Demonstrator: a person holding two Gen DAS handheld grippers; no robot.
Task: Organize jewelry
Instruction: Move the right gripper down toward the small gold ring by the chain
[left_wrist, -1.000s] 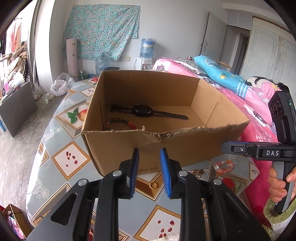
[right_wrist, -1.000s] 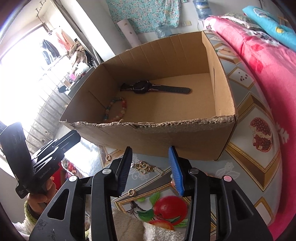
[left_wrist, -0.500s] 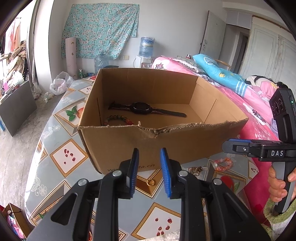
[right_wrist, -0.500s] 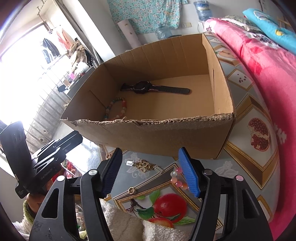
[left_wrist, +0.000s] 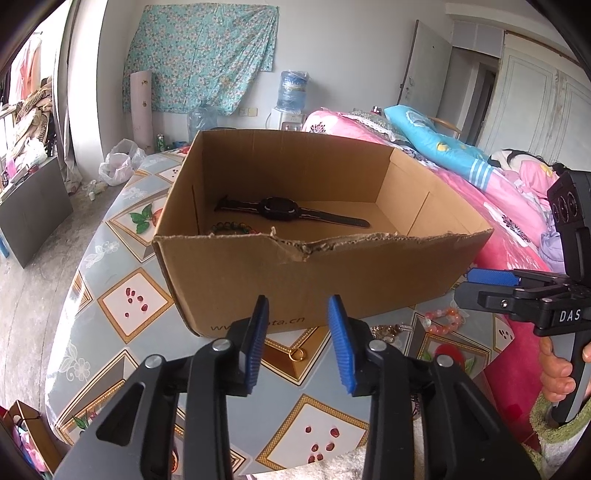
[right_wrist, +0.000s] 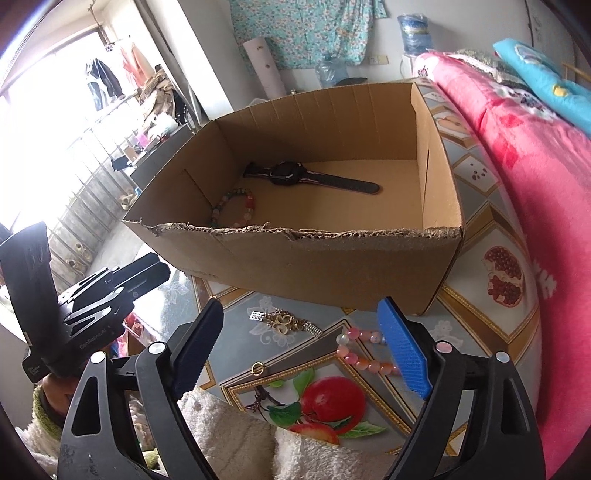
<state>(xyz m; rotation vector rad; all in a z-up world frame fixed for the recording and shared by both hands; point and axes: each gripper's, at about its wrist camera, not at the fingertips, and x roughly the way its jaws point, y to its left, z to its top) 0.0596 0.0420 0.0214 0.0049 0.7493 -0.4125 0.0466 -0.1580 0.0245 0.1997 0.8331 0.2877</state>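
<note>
An open cardboard box (left_wrist: 295, 284) (right_wrist: 332, 266) holds a black watch (left_wrist: 280, 208) (right_wrist: 288, 173) and a multicoloured bead bracelet (right_wrist: 234, 208). On the table in front of it lie a gold ring (left_wrist: 297, 355) (right_wrist: 257, 367), a gold chain bracelet (right_wrist: 282, 319) (left_wrist: 388, 328) and a pink bead bracelet (right_wrist: 362, 350) (left_wrist: 443, 319). My left gripper (left_wrist: 298, 306) hovers over the ring, its jaws opening, nothing between them. My right gripper (right_wrist: 300, 314) hangs above the chain and the pink beads, its jaws opening wide and empty.
The table (left_wrist: 110, 258) carries a fruit-patterned cloth and ends at a rounded edge on the left. A pink blanket on a bed (right_wrist: 535, 166) runs along the right side. White fleece sleeves (right_wrist: 229, 435) show under the grippers.
The right gripper's jaws have spread from narrow to wide above the chain and pink beads. The left jaws have parted a little. Neither hand has shifted much.
</note>
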